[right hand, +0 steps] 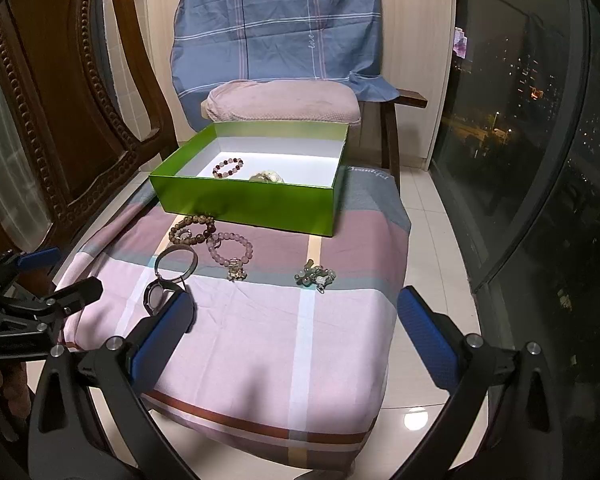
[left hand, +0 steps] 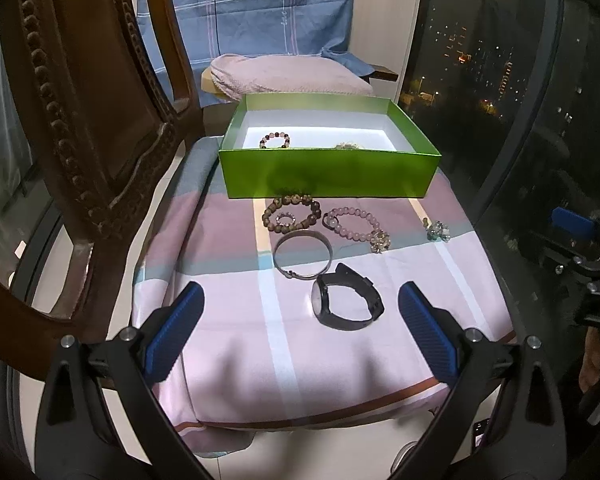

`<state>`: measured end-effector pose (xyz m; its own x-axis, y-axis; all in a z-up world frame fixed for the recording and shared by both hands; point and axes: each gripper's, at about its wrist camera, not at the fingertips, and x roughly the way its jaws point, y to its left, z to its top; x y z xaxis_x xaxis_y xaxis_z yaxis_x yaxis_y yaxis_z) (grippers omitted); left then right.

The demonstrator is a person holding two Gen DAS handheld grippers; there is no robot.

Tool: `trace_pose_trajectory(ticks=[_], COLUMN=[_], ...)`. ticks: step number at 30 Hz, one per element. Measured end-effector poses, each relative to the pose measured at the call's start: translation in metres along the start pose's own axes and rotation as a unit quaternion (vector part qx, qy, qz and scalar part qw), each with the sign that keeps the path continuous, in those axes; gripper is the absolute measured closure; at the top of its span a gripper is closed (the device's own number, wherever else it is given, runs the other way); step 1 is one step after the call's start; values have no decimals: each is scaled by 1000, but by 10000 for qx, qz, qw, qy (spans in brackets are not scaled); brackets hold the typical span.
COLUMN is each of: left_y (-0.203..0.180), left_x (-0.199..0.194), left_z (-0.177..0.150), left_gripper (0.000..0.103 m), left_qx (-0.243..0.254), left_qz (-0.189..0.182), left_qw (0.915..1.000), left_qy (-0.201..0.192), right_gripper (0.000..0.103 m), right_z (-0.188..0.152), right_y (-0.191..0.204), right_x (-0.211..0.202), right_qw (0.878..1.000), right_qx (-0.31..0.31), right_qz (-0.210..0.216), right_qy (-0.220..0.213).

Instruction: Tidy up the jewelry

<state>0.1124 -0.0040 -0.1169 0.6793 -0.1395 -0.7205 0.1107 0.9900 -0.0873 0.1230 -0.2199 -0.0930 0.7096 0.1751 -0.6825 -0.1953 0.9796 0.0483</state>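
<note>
A green box [left hand: 328, 176] [right hand: 244, 204] stands at the back of the cloth-covered seat, holding a mixed bead bracelet [left hand: 275, 140] [right hand: 228, 167] and a pale piece [right hand: 266, 177]. In front of it lie a brown bead bracelet [left hand: 291, 212] [right hand: 192, 229], a pink bead bracelet [left hand: 354, 225] [right hand: 230, 250], a metal bangle [left hand: 302, 254] [right hand: 176, 265], a black watch [left hand: 344, 300] [right hand: 158, 296] and a greenish charm cluster [left hand: 438, 231] [right hand: 315, 277]. My left gripper [left hand: 300, 320] is open just short of the watch. My right gripper [right hand: 296, 320] is open over the cloth.
A carved wooden chair back [left hand: 84, 120] rises close on the left. A pink cushion [right hand: 284, 102] and blue checked cloth [right hand: 276, 20] lie behind the box. Dark window glass [right hand: 540, 160] runs along the right, with tiled floor below the seat's edge.
</note>
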Motion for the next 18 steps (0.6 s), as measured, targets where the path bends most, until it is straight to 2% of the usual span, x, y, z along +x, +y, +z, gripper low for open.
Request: trace_pose_trajectory(ticks=[5, 10, 13, 15, 16, 17, 18], left_y=[-1, -5, -7, -6, -5, -4, -4], left_x=[24, 52, 72, 86, 93, 100, 99], left_z=[-3, -5, -5, -6, -7, -9, -9], left_gripper=[8, 17, 36, 58, 64, 77, 94], left_qx=[18, 45, 24, -33, -67, -120, -111], left_qz=[76, 66, 60, 68, 90, 76, 108], left_qw=[9998, 9988, 9971, 9954, 9940, 9920, 9928], left_qy=[198, 479, 757, 957, 1090, 1253, 1186], right_gripper=[3, 3, 3, 3, 3, 3, 3], right_z=[0, 1, 1, 1, 1, 1, 1], right_y=[2, 2, 3, 3, 4, 4, 4], right_x=[-1, 1, 2, 2, 3, 4, 5], right_qw=[10000, 10000, 10000, 10000, 10000, 10000, 10000], right_qx=[-24, -10, -10, -18, -26, -26, -20], right_qz=[23, 25, 29, 38, 37, 48, 51], right_qy=[-21, 7, 41, 43, 55, 63, 66])
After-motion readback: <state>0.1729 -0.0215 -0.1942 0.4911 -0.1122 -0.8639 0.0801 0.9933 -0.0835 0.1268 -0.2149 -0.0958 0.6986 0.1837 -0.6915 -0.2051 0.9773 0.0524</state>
